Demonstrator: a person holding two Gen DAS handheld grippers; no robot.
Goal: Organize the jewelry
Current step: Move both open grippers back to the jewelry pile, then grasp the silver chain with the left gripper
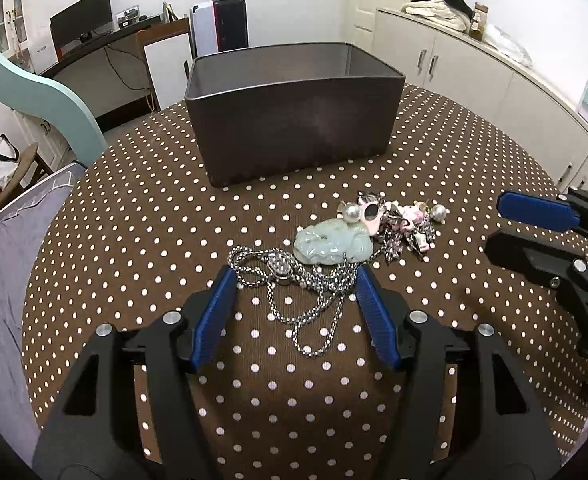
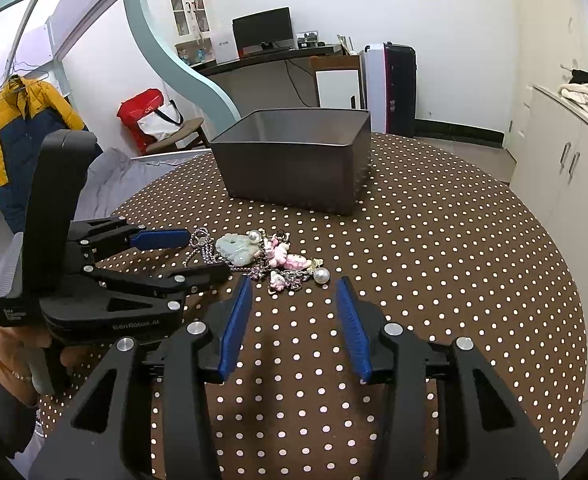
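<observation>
Jewelry heap lying mid-surface, in front of the grey box, apart from it. Jade pendant touching the silver chain; pink charms and pearls tangled beside. Left tongs hanging apart, pads flanking the chain, gripping nothing. Right tongs standing apart just short of the pearls, empty. Hand holding the left handle.

A dark rectangular open bin stands on the brown polka-dot tablecloth. Before it lies a tangled jewelry heap, with a braided silver chain nearer, left.
</observation>
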